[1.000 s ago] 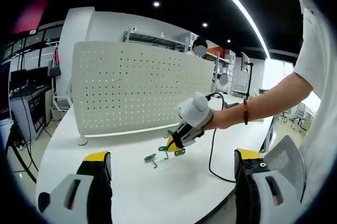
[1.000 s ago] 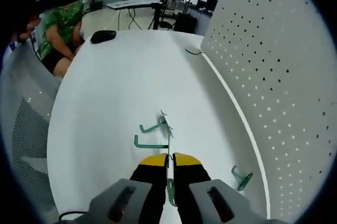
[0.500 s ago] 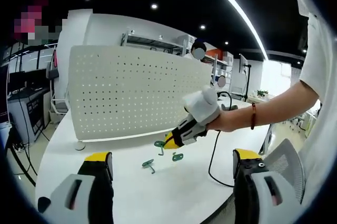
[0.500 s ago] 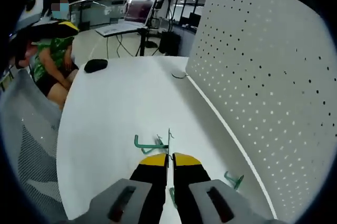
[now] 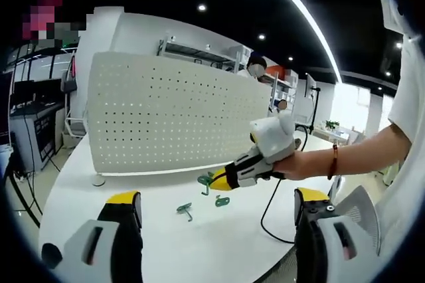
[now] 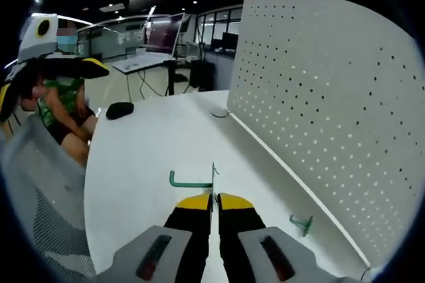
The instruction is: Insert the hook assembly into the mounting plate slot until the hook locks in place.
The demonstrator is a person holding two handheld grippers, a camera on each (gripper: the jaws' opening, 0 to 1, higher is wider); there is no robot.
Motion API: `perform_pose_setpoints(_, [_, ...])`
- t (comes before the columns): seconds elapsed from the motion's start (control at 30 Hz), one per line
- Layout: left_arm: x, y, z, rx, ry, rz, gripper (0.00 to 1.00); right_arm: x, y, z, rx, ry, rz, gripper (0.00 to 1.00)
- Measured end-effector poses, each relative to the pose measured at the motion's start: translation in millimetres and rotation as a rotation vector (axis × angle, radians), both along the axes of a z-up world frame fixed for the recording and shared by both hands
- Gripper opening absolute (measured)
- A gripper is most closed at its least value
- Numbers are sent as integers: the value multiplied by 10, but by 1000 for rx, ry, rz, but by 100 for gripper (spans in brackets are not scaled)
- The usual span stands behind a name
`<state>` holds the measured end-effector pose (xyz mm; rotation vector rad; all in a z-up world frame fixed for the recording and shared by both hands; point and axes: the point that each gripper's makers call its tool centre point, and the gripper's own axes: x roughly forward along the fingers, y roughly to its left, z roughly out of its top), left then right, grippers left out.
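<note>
Here, in the centre of the left gripper view, the right gripper [image 5: 220, 181] has its jaws clenched on a green hook [image 5: 204, 181], held above the white table [image 5: 212, 243] before the pegboard [image 5: 172, 117]. Two more green hooks [image 5: 184, 210] lie on the table just below it. The left gripper [image 5: 216, 230] sits at the bottom of that view, jaws released and wide apart.

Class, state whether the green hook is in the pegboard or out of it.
Out: the right gripper holds the green hook in the air, apart from the pegboard.
</note>
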<state>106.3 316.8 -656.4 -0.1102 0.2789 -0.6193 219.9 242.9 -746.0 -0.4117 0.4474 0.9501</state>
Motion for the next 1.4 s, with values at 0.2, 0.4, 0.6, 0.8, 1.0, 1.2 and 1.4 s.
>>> perform_pose_setpoints(0.2, [25, -40, 17, 7, -5, -17, 93, -39, 27, 175, 63, -32, -13, 2])
perform_pose_setpoints(0.4, [78, -39, 81, -12, -23, -11, 88, -82, 36, 361, 132, -63, -29, 2])
perform_pose_setpoints(0.6, [134, -61, 93, -22, -21, -13, 85, -173, 68, 568, 206, -112, -24, 2])
perform_pose_setpoints(0.8, [184, -54, 112, -55, -15, 0, 79, -269, 136, 685, 238, -138, -10, 2])
perform_pose_setpoints(1.0, [208, -86, 130, -86, -13, -7, 69, -339, 210, 791, 299, -148, -9, 2])
perform_pose_setpoints(1.2, [220, -181, 134, -139, 17, -17, 57, -418, 269, 908, 358, -165, 9, 2])
perform_pose_setpoints(1.4, [242, -227, 195, -207, 1, -23, 47, -476, 285, 974, 398, -180, 28, 2])
